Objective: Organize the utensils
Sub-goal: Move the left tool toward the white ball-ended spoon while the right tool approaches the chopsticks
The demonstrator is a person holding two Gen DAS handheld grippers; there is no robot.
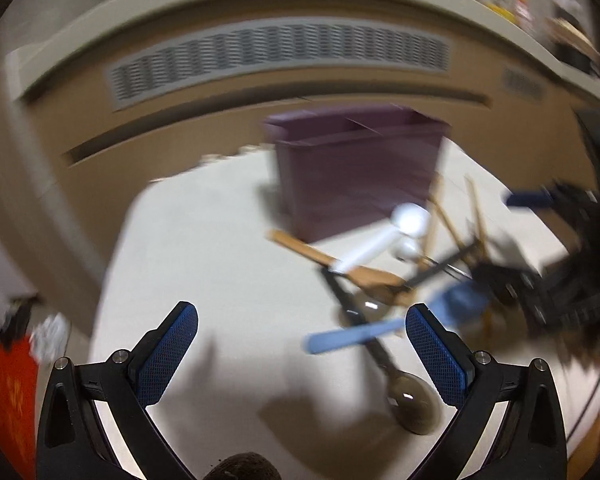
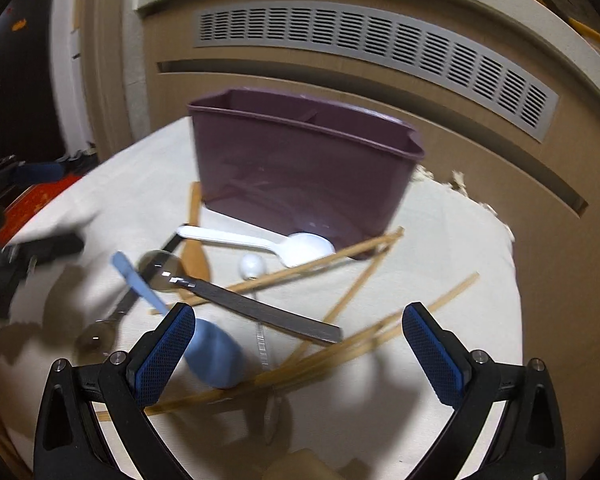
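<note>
A purple divided caddy [image 2: 300, 160] stands on a white cloth [image 2: 440, 248]; it also shows in the left wrist view as the caddy [image 1: 360, 168]. In front of it lies a tangled pile: a white plastic spoon [image 2: 260, 242], a wooden spoon [image 2: 196, 256], a blue spoon [image 2: 216, 352], a metal spoon [image 2: 240, 300] and several wooden chopsticks [image 2: 340, 352]. My right gripper [image 2: 300, 314] hangs open just above the pile. My left gripper [image 1: 302, 314] is open over bare cloth, left of the blue spoon [image 1: 356, 338] and a metal spoon [image 1: 412, 400].
A tan cabinet with a grey vent grille [image 2: 380, 44] stands right behind the cloth-covered table. A red patterned item [image 1: 12, 400] sits off the table's left edge. The left wrist view is blurred. Bare cloth [image 1: 200, 260] lies left of the pile.
</note>
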